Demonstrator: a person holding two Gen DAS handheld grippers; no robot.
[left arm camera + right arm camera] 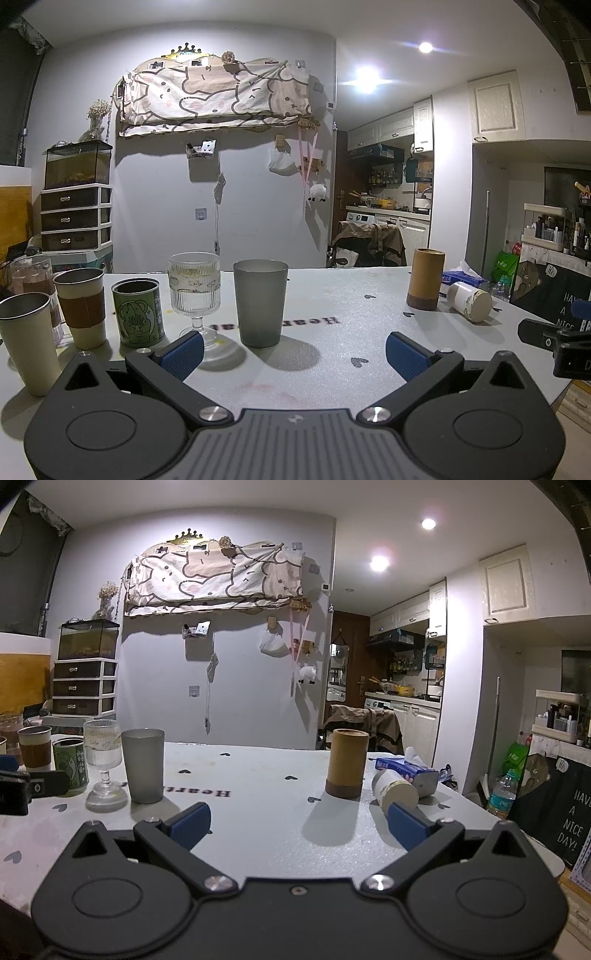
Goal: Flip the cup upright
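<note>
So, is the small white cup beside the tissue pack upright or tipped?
Tipped: the small white cup lies on its side, one flat end facing the camera.

A lived-in home, a small flat: a table [332, 354] with heart prints stands before a grey wall hung with a cartoon-print cloth [218, 92], a plastic drawer unit [75, 218] topped by a glass tank [78, 164] at the left, an open kitchen [410, 686] with white cabinets and washing machine behind
</note>
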